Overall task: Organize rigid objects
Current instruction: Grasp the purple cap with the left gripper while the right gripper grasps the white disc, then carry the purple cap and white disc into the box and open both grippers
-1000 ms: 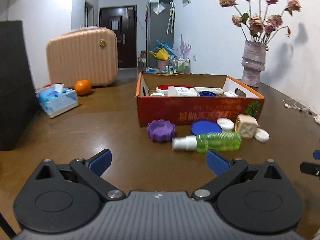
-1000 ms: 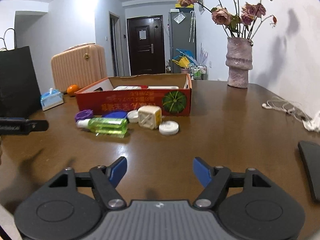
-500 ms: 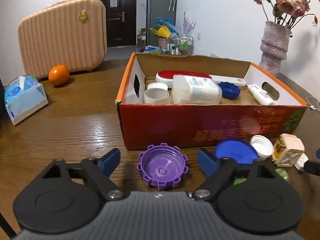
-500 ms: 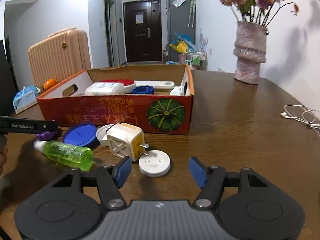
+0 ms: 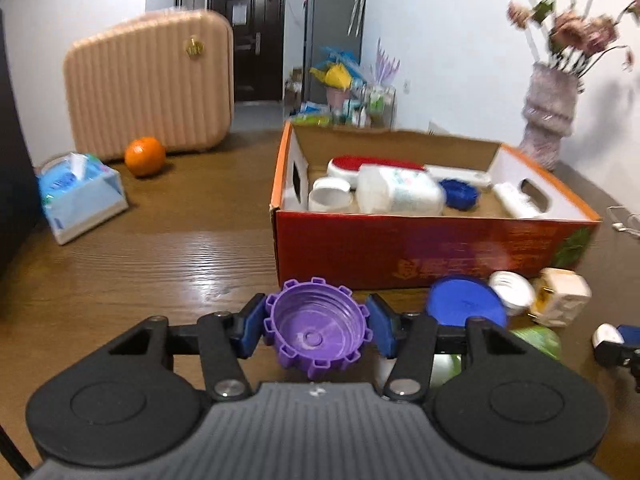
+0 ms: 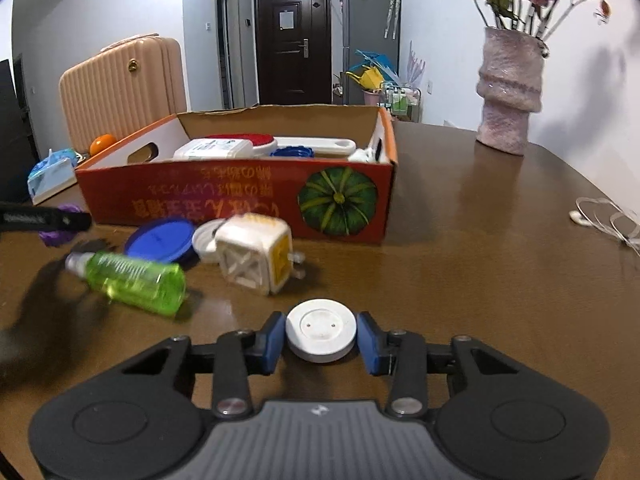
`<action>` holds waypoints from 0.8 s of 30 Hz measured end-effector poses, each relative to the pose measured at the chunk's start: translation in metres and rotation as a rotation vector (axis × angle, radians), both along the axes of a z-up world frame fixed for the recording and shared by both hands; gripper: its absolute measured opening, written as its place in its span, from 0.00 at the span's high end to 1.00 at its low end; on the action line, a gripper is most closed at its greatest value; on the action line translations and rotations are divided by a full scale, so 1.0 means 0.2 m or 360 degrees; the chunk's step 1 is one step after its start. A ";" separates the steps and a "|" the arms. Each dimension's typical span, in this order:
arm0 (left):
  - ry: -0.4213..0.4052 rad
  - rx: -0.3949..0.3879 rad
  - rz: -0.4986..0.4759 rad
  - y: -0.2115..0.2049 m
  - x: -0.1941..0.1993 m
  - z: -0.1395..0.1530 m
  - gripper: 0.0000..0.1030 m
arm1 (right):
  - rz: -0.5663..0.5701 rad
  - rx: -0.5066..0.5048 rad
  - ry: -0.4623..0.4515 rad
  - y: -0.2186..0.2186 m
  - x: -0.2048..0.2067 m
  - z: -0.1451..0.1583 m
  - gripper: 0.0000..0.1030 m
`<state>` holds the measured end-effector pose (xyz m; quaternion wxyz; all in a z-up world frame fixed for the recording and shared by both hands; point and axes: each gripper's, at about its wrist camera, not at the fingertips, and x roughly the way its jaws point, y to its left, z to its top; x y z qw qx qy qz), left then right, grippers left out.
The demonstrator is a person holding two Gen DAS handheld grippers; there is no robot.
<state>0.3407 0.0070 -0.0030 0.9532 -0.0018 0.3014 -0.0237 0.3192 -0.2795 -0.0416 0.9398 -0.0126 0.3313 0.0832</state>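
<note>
Left wrist view: left gripper (image 5: 317,323) clamped on purple notched cap (image 5: 317,330), both blue pads touching its rim, cap just in front of the red cardboard box (image 5: 432,246). Blue lid (image 5: 464,306) lies right of it on the wooden table (image 5: 152,256).

Right wrist view: right gripper (image 6: 321,338) closed against white round disc (image 6: 321,334) on the table; green spray bottle (image 6: 132,282) and white plug adapter (image 6: 254,258) lie beyond.
</note>
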 end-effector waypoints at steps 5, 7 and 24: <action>-0.0087 -0.0040 -0.0049 -0.03 -0.31 0.09 0.47 | -0.0003 0.0071 -0.0001 -0.06 -0.23 0.01 0.63; -0.0100 -0.0058 -0.0081 -0.04 -0.41 0.12 0.47 | -0.0008 0.0093 -0.0024 -0.07 -0.32 0.04 0.63; -0.0109 -0.0102 -0.0282 -0.22 -0.45 0.23 0.47 | 0.0127 0.0105 -0.0202 0.00 -0.54 0.20 0.63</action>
